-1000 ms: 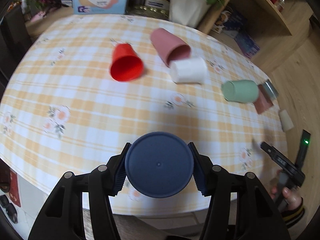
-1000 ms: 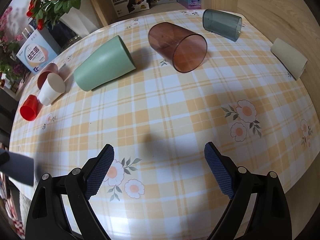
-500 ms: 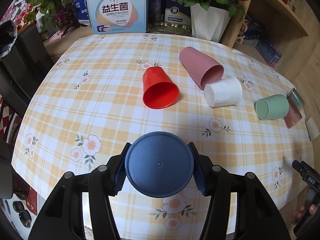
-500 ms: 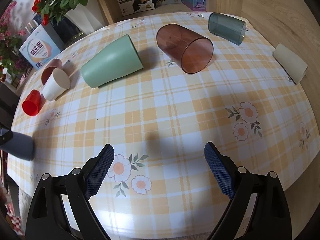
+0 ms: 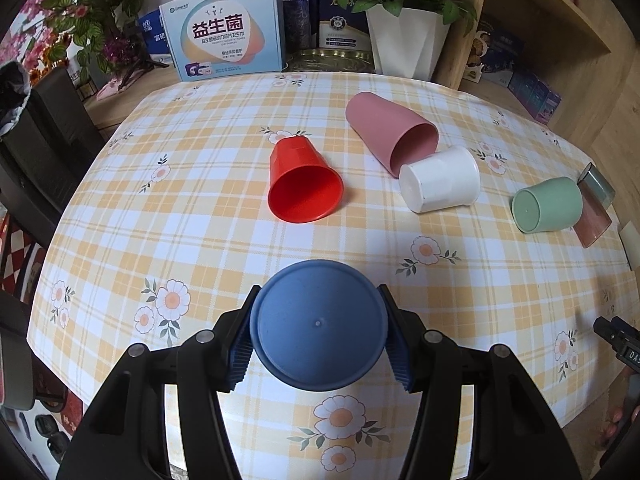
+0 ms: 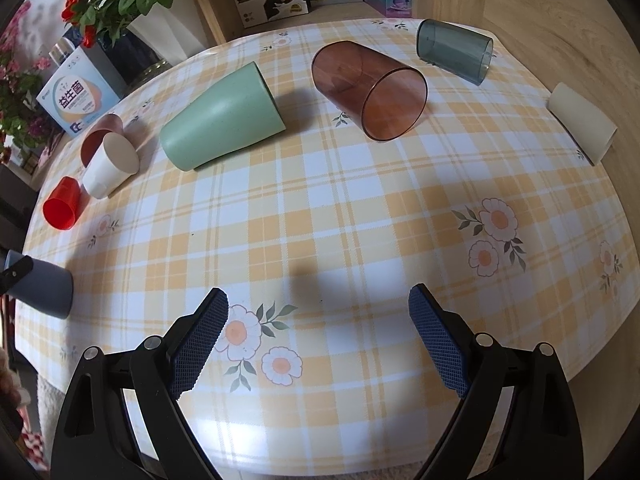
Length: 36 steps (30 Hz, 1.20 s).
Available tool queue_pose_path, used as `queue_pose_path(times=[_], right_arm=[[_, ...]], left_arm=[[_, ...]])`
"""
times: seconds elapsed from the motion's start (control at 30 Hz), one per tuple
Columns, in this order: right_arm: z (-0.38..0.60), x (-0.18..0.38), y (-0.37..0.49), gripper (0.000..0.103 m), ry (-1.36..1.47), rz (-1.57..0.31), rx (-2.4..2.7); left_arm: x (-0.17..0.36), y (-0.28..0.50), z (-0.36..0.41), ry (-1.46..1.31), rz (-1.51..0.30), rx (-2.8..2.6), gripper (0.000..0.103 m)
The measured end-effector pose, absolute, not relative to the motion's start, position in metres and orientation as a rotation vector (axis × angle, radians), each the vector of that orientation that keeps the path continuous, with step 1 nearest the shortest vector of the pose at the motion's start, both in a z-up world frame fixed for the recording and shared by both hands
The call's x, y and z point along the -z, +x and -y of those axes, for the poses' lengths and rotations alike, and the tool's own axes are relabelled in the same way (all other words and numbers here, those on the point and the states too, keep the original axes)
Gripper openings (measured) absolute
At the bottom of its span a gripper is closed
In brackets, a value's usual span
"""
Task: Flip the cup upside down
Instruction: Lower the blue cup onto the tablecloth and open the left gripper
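The dark blue plastic cup (image 5: 319, 325) is clamped between the left gripper (image 5: 318, 338) pads, held over the near part of the yellow checked tablecloth (image 5: 200, 216). Its long axis runs along the fingers, flat base facing forward. The right gripper (image 6: 318, 338) hangs spread and empty. Behind, a pale blue box (image 5: 224, 32) reads "益生菌".

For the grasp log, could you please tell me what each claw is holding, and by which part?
Left claw: blue cup, pinched across its sides near the closed base. Right claw: open, holding nothing.
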State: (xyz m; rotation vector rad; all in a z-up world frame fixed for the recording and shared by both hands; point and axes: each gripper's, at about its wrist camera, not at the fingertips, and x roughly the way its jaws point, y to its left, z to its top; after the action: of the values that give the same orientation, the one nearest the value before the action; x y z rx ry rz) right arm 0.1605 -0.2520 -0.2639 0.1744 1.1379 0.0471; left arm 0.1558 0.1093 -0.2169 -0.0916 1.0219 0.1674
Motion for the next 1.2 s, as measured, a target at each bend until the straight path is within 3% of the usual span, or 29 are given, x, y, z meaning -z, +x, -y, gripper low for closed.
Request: queue_pose_path(times=[0.6, 0.7, 0.77, 0.87, 1.2], right_arm=[[0.249, 0.262, 0.159, 0.089, 0.173, -1.141, -0.048], [0.248, 0.257, 0.158, 0.089, 0.169, -1.133, -0.047], [0.249, 0.252, 0.158, 0.089, 0.169, -1.125, -0.046], [0.250, 0.244, 0.156, 0.089, 0.167, -1.110, -0.047], [0.251, 0.226, 0.146, 0.089, 0.161, -1.086, -0.052]], left_arm=[[0.218, 0.153, -0.106, -0.096, -1.020, -0.182, 0.056], [0.219, 0.153, -0.105, -0.104, -1.039, -0.154, 0.067], [0.218, 0.152, -0.104, -0.119, -1.039, -0.145, 0.083], [0.216, 0.151, -0.101, -0.116, -1.036, -0.145, 0.094], [0.215, 0.147, -0.102, -0.119, -1.052, -0.149, 0.097]])
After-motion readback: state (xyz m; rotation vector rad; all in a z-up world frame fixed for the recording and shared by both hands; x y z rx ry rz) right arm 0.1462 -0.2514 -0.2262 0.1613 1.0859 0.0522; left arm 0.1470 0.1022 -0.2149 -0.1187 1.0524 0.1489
